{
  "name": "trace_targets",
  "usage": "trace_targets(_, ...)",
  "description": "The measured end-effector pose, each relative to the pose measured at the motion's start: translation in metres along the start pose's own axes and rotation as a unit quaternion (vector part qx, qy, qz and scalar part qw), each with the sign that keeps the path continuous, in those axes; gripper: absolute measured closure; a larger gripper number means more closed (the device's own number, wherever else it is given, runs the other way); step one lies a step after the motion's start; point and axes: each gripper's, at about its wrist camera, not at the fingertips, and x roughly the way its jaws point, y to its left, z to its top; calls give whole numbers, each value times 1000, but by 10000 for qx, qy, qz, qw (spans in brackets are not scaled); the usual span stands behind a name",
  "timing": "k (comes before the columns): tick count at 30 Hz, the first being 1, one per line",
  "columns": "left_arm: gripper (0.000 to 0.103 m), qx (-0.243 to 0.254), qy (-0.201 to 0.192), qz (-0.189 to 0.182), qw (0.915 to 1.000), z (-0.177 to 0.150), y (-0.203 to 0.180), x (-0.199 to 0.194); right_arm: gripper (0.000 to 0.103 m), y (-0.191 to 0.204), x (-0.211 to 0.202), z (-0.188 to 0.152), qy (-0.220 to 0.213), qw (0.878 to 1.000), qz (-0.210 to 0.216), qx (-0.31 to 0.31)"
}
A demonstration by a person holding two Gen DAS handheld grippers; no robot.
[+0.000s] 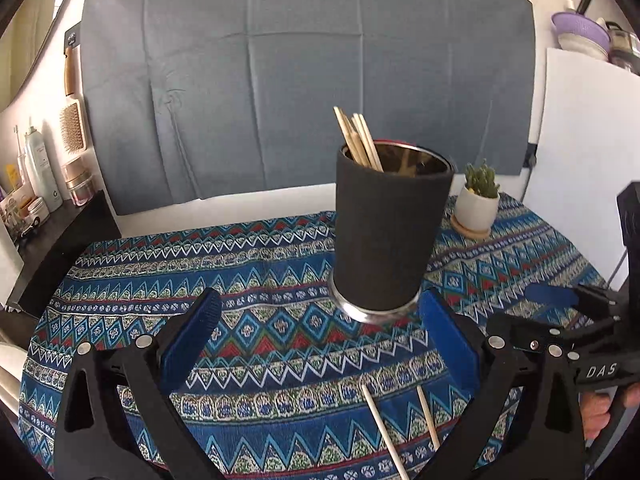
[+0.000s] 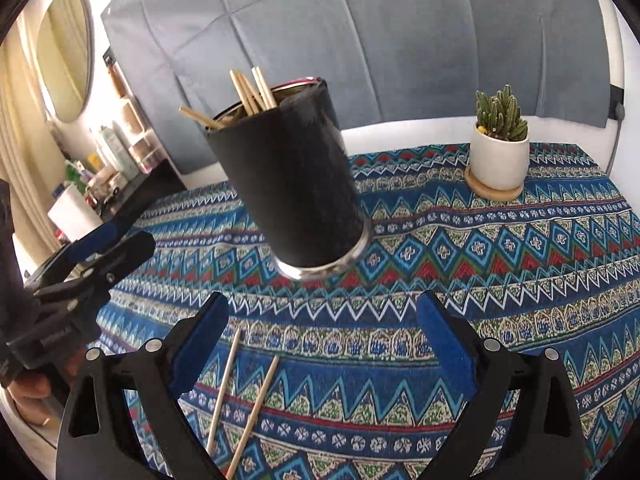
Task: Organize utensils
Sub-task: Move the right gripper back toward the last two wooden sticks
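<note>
both hand-held grippers, left (image 1: 316,336) and right (image 2: 322,340), hang wide and empty near the black cup (image 2: 288,176); next, likely grasping the two loose chopsticks (image 2: 244,404) lying just before it.

L gripper (image 1: 316,328) & R gripper (image 2: 324,328): jaws wide apart, empty.

We see open surface (image 2: 500,264) ahead; black cup (image 2: 288,184) blocks centre, cactus pot (image 2: 498,160) far right, two chopsticks (image 2: 240,392) lie near.

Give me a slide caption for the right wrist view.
Open right tool above two loose chopsticks, black holder of chopsticks beyond.
</note>
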Motion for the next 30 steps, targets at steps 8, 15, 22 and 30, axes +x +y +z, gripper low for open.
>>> trace_targets(8, 6, 337, 267, -75, 9990, -25, -14, -11, 9, 12, -16, -24, 47, 9986, 199, -489)
trace_targets(15, 6, 221, 683, -134, 9973, -39, -5, -8, 9, 14, -20, -44, 280, 9970, 382, -608)
trace_targets(22, 6, 34, 1108, -234, 9936, -52, 5, 7, 9, 19, -15, -62, 602, 9948, 411, -710)
trace_targets(30, 6, 40, 1226, -216, 9922, -53, 0, 21, 9, 40, -4, -78, 748, 9901, 64, -1186)
